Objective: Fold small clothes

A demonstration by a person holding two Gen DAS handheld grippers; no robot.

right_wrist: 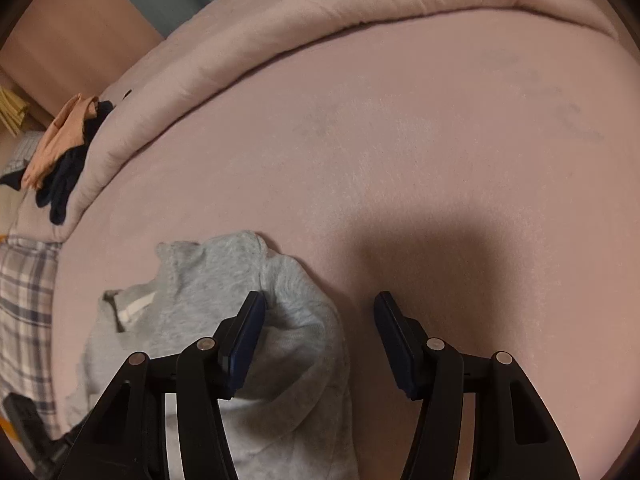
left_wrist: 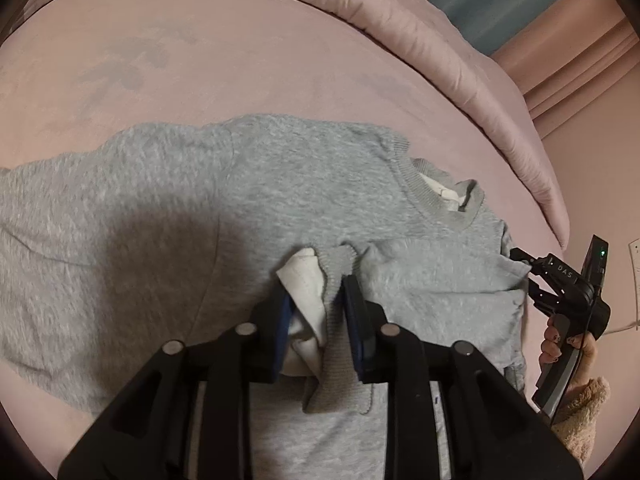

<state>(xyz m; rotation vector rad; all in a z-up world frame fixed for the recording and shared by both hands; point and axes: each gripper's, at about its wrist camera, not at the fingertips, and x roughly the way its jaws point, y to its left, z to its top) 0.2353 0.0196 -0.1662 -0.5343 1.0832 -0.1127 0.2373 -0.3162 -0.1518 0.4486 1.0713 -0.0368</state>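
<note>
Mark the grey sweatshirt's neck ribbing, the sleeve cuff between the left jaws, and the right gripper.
neck ribbing (left_wrist: 424,196): left wrist view, front curve of the collar band.
sleeve cuff (left_wrist: 338,344): left wrist view, ribbed knit between the pads.
right gripper (right_wrist: 320,332): right wrist view, midway between fingertips, over grey fabric.

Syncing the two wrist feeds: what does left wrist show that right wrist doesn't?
Only left wrist: the left tongs with a ribbed cuff and white lining between the pads, the sweatshirt's neckline, and the right tongs in a hand at the garment's edge.
Only right wrist: those tongs seen open, a fold of the sweatshirt beside one pad, a pile of dark and peach clothes, and plaid fabric.
Both: the grey sweatshirt, the pink sheet, and the rolled pink duvet.
</note>
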